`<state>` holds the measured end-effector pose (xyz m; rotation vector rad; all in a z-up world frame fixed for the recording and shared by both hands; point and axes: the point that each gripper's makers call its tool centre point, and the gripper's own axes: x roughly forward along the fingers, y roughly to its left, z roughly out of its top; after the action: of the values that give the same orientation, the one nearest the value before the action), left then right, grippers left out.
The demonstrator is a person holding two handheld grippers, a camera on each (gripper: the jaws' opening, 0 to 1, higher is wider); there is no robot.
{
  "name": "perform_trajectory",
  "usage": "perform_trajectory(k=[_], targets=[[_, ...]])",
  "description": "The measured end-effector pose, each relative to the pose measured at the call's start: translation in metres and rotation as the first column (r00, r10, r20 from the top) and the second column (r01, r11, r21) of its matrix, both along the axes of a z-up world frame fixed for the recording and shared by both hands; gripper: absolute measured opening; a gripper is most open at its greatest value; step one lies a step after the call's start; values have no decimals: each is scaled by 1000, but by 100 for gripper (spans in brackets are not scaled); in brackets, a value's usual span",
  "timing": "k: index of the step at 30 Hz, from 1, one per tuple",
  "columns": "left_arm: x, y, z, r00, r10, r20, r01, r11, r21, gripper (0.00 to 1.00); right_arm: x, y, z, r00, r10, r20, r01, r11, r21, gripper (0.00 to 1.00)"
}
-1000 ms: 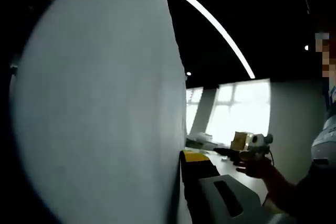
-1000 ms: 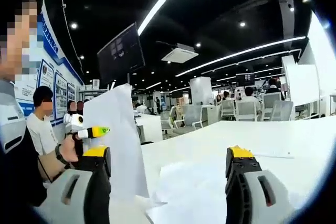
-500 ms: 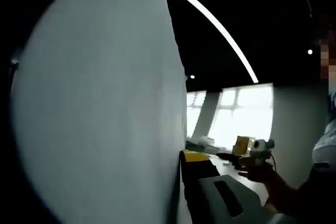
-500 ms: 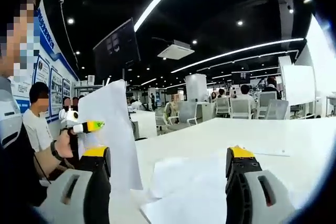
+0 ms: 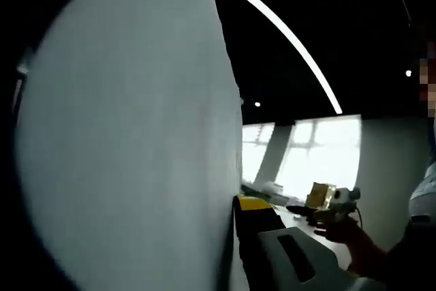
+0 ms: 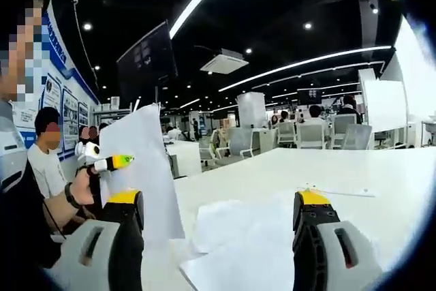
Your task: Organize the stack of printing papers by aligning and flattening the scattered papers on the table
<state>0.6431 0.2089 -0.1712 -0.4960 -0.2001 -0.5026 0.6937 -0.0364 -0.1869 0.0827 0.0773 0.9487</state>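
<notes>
White table (image 6: pixel 381 182) in an open office. Your left gripper (image 6: pixel 109 163) pinches one sheet (image 6: pixel 146 175) upright at left; your right gripper (image 6: pixel 218 236), jaws apart, hovers over scattered papers (image 6: pixel 238 243) nearby. Aligning and flattening look barely begun.

right claw (image 6: pixel 221 236): grey jaws, yellow tips; dark wristband (image 6: pixel 70 195).

we see a big open-plan office: long white table (image 6: pixel 354 175), rows of office chairs (image 6: pixel 310 138) behind it with seated people, hanging monitor (image 6: pixel 145 65) above the table's left end, strip lights (image 6: pixel 310 67) on a dark ceiling, wall posters (image 6: pixel 68 110) left.
</notes>
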Motion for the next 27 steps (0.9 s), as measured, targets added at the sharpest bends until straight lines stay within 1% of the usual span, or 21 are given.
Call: perform_trajectory(k=[6,13,19,25,27], targets=[[2,7,-1,1000,21,3,-21,1000,-14,6,1,-4,-2,1000,-18,-7,18,1000,4,86],[3,9,-4,999,43,12,-43,999,-19,6,4,-6,-14,999,-36,-20,36,999,-20,86],[6,11,-7,999,47,14,-47,998,-30,6,6,-11,-19,998,-61,-13,60,997,-57,86],[9,13,-8,998,56,11,-55,997,-47,6,10,-19,-22,995,-93,-24,92,995,-32,87],[9,14,-9,998,61,8,-60,997,-55,6,12,-22,-26,994,-110,-26,109,993,-36,87]])
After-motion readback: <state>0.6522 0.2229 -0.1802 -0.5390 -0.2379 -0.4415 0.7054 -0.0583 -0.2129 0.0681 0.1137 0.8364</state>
